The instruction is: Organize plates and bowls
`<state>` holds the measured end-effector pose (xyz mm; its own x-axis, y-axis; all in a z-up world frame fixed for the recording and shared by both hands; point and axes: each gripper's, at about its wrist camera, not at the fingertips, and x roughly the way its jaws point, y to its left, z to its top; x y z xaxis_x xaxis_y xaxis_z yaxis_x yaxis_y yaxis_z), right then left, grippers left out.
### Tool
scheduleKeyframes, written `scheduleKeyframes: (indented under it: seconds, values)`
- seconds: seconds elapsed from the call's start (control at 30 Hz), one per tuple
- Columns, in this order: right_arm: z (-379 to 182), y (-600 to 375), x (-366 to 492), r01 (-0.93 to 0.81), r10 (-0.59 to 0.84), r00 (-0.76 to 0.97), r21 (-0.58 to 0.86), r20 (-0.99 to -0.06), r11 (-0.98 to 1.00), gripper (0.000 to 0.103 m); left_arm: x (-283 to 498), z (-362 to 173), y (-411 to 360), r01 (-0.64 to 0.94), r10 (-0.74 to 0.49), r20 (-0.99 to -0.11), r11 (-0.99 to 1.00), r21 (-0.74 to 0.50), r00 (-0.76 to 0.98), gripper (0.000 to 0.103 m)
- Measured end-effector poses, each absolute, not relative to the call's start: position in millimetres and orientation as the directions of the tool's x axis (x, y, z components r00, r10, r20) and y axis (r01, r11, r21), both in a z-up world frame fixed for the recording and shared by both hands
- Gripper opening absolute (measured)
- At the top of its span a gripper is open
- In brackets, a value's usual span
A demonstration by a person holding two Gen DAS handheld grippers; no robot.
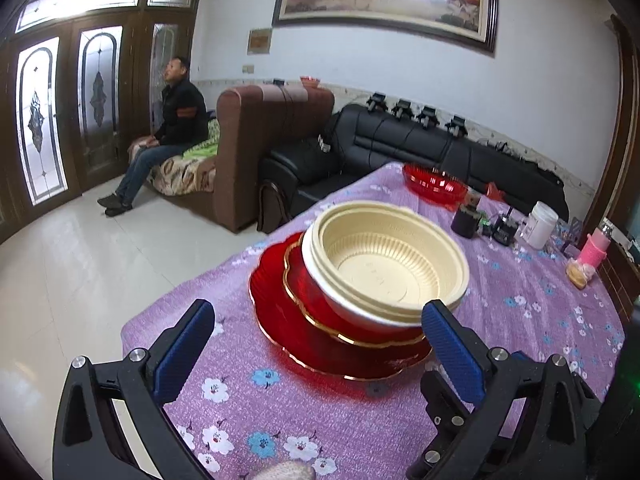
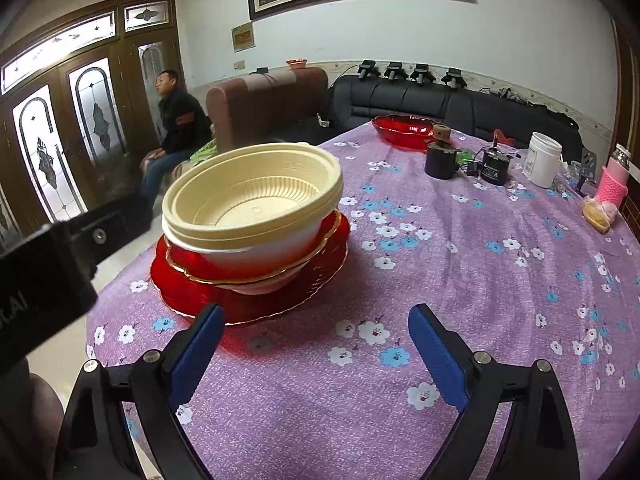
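Both grippers, left (image 1: pixel 316 320) and right (image 2: pixel 316 326), gape empty beside my stack of bowls (image 2: pixel 256 204); a careless nudge could topple it.

Both wrist cams sit low over the table (image 1: pixel 360 420), looking forward between their own fingers toward the sofa wall. Left cam is close on the bowl stack (image 1: pixel 384 264); right cam is further back. Shared: stack, far clutter, sofas, door.

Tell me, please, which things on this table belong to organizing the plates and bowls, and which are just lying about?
Job: cream bowls, nested; red plates beneath them; red dish at the far edge.

Lying about: white jar, pink bottle, dark cup.
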<state>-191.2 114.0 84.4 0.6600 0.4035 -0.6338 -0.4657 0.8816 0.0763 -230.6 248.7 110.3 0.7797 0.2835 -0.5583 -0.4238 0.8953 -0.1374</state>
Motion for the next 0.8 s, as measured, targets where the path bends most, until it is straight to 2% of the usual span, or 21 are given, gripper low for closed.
scheduleKeyframes:
  seconds: [0.8]
  values:
    - [76.3,127.6,-191.2,-0.495,0.404,0.636,0.054,-0.658,0.867,0.095,-223.4,96.7,264.2,-0.412,0.231,-0.607,0.894,-0.175,0.760,0.103]
